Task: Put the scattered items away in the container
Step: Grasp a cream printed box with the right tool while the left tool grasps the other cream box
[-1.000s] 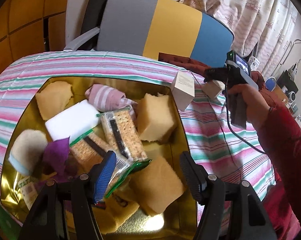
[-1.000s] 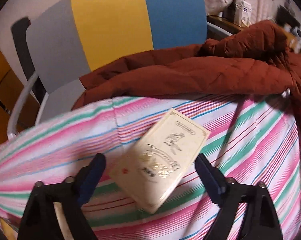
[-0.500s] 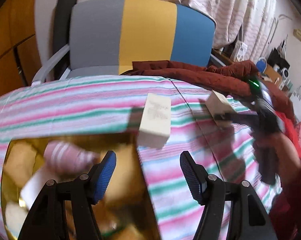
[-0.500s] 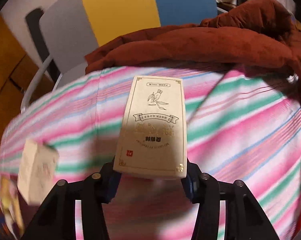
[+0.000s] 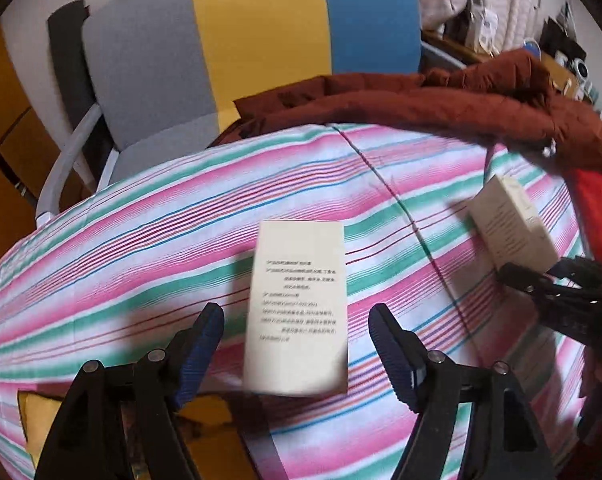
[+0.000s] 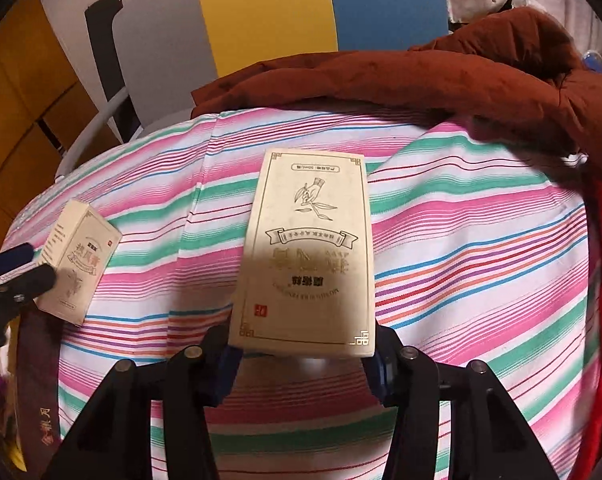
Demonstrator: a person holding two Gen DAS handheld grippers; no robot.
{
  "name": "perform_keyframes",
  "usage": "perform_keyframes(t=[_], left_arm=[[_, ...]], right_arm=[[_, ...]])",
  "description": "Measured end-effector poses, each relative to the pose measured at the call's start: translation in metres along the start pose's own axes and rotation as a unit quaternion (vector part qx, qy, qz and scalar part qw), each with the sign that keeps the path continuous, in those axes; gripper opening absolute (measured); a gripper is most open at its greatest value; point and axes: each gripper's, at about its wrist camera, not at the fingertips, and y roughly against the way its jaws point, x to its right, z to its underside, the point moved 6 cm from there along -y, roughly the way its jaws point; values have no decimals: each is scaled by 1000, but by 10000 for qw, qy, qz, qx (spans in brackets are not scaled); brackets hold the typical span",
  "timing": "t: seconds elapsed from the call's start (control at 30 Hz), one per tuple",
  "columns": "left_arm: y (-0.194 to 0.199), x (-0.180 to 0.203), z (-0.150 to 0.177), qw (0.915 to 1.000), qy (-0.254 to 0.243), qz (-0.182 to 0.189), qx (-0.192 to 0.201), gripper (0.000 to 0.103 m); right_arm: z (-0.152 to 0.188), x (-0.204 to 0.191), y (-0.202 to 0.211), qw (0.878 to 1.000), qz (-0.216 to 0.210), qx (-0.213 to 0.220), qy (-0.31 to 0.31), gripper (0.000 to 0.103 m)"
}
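Dim, warm light; fisheye-warped edges, perhaps motion-blurred.

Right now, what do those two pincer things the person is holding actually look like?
Both are alike: the left gripper and the right gripper each have two black plastic arms with triangular cut-outs and silvery round bolts. Each arm ends in a blue ribbed pad. No cable, sleeve or marking shows on them in either wrist view.
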Motion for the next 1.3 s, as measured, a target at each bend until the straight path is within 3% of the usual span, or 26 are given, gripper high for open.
perform_keyframes(t=[0.17, 0.27, 0.57, 0.63, 0.7, 0.77, 0.87, 0.93, 0.97, 1.1, 1.3], left_arm=[[-16, 10, 0, 9999, -46, 48, -114, 72], [-20, 16, 1, 9998, -10, 142, -125, 51], [-12, 50, 12, 9995, -123, 261, 101, 50], [-12, 54, 13, 9996, -130, 241, 84, 52], [-15, 56, 13, 9995, -55, 298, 14, 53], [-21, 56, 13, 9993, 105, 332, -144, 54], [-28, 56, 18, 9983, 343, 370, -303, 54], [-31, 56, 20, 9979, 424, 352, -326, 54], [-30, 57, 20, 9982, 420, 315, -299, 54], [-29, 64, 21, 9984, 316, 380, -287, 52], [-13, 78, 22, 9982, 221, 562, 39, 50]], right_arm=[[-1, 1, -2, 10000, -50, -2, -22, 52], [-2, 1, -3, 10000, -68, -2, -38, 52], [-3, 3, -2, 9999, -73, 43, -106, 53], [-5, 3, -2, 9998, -109, 99, -117, 57], [-8, 2, 0, 9997, -109, 176, -95, 72], [-11, 2, 3, 9995, -62, 305, -100, 75], [-16, 6, 3, 9991, -110, 376, -153, 74], [-18, 7, -2, 9994, -70, 305, -143, 63], [-17, 9, -6, 9997, -76, 216, -103, 51], [-17, 11, -10, 9998, 7, 169, -52, 51], [-22, 10, -1, 9993, 140, 329, 57, 51]])
